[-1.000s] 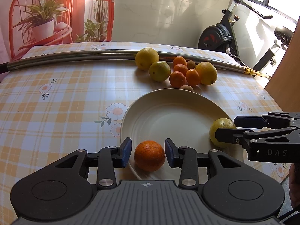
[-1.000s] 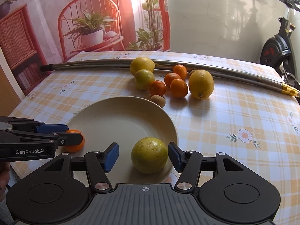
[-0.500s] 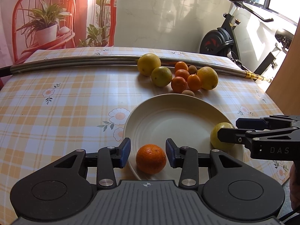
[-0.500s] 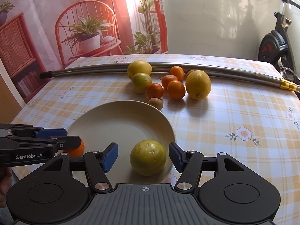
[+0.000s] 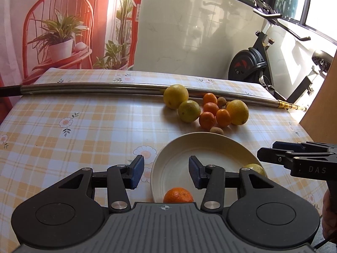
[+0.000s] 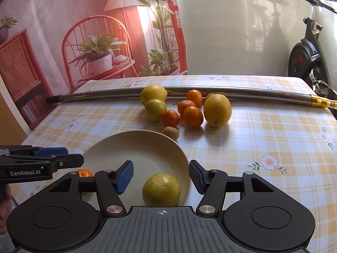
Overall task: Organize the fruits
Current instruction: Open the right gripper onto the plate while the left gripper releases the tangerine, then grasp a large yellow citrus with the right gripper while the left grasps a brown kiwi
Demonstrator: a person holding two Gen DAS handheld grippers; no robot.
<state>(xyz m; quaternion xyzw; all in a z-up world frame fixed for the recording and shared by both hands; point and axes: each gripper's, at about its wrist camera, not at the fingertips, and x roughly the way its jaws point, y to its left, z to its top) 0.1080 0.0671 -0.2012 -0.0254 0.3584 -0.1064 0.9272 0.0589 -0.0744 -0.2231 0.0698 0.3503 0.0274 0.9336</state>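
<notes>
Now both hand-held grippers, left [image 5: 166, 171] (just been opening) and right [image 6: 161, 177], gape above 2 plated fruits.

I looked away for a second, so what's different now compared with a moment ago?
The left gripper has just been opening its fingers and lifted back off the orange, which now sits free on the plate. The right gripper stayed open over the yellow-green fruit. The pile of fruit on the table did not move.

A round cream plate [image 6: 134, 147] sits on the checked-cloth table [image 6: 263, 139], holding a small orange mandarin [image 5: 178, 195] at its left and a yellow-green citrus fruit [image 6: 161, 189] at its right. Behind the plate lies a cluster of loose fruit [image 6: 187, 110], and behind that a long metal pole [image 5: 94, 88] crosses the table.
</notes>
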